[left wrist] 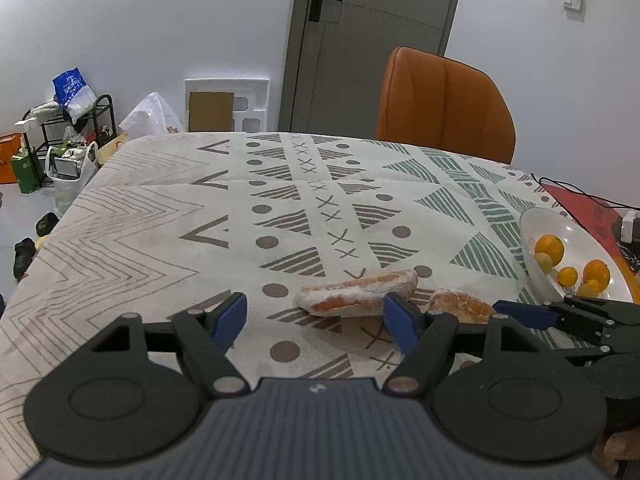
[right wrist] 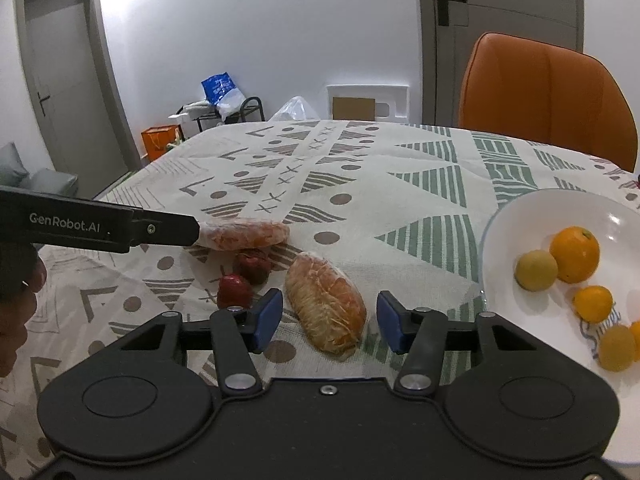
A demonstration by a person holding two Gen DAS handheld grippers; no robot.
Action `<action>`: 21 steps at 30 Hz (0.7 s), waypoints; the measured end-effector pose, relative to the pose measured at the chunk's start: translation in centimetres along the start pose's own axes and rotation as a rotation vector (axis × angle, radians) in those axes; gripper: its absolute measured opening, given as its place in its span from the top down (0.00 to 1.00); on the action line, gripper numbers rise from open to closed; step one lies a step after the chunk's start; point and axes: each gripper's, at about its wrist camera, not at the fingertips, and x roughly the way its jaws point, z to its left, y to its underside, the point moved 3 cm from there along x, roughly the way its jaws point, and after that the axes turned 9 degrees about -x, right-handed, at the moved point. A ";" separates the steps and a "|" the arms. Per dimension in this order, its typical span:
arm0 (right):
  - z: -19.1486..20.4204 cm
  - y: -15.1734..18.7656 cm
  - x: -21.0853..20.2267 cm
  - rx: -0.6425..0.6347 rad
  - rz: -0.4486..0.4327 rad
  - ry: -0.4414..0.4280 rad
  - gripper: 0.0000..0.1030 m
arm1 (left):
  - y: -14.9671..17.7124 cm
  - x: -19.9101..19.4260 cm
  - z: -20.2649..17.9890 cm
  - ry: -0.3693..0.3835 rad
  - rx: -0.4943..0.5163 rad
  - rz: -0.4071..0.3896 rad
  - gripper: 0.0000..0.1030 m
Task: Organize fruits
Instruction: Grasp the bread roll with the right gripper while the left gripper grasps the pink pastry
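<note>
Wrapped pomelo wedges: 2 on tabletop (right wrist: 400, 216). Nearer wedge (right wrist: 326, 304) lies between spread blue pads of right tool (right wrist: 327, 322), untouched. Farther wedge (right wrist: 244, 234) at 11 o'clock, tip of left tool (left wrist: 314, 316) touching its end; left tool spread, holding nothing. 2 red fruits (right wrist: 244, 278) beside wedges at 10 o'clock. White bowl (right wrist: 520, 216) at 3 o'clock holds oranges (right wrist: 574, 254) and yellow fruits (right wrist: 535, 270). Orange chair (right wrist: 548, 96) beyond tabletop.
</note>
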 end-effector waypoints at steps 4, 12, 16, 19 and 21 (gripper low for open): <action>0.3 0.0 0.3 -0.022 -0.001 0.000 0.49 | 0.0 0.5 -0.3 0.006 0.002 0.008 0.28; 0.8 0.0 0.1 -0.082 -0.002 0.016 0.64 | -0.1 1.5 -1.3 0.012 0.016 0.026 0.27; 0.4 0.0 -0.2 -0.062 -0.001 -0.009 0.65 | 0.0 2.2 -1.7 0.013 0.018 0.038 0.27; 0.4 0.0 -0.4 -0.057 -0.002 -0.012 0.65 | 0.1 2.6 -1.9 0.009 0.016 0.044 0.27; 0.3 0.0 -0.5 -0.057 -0.004 -0.012 0.65 | 0.0 2.9 -1.9 0.008 0.015 0.045 0.27</action>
